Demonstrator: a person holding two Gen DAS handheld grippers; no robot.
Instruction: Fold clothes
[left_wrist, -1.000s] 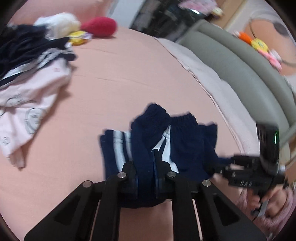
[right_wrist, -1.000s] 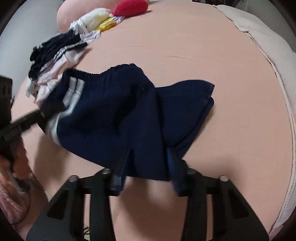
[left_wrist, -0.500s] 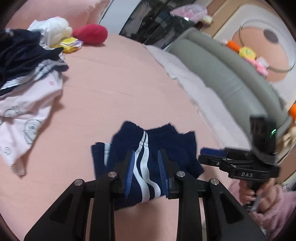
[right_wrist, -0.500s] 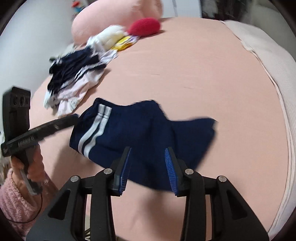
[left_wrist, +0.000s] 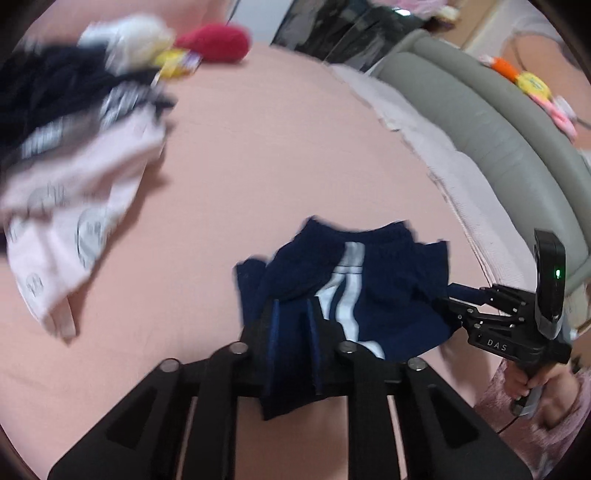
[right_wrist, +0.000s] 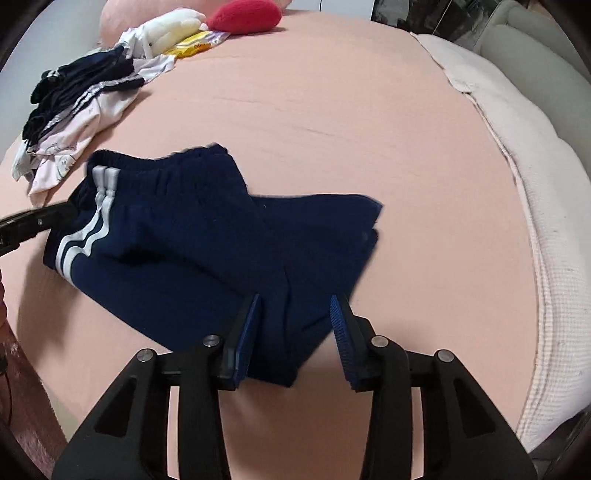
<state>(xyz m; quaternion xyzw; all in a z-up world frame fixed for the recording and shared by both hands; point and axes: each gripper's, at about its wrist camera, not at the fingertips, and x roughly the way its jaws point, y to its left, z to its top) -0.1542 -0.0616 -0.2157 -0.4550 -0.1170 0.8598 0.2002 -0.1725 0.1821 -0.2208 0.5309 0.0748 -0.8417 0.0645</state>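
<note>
Navy shorts (right_wrist: 207, 240) on the pink bed (right_wrist: 332, 110). Left gripper (left_wrist: 293, 314) pinches the shorts' striped edge; right gripper (right_wrist: 295, 325), spread, straddles their near hem.

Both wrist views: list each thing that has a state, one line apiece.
navy shorts: folded over, rumpled, on the bed
left gripper: shut on the shorts
right gripper: open, straddling the shorts' edge
clothes pile: unfolded, heaped
pink sheet: spread, lightly creased
</note>
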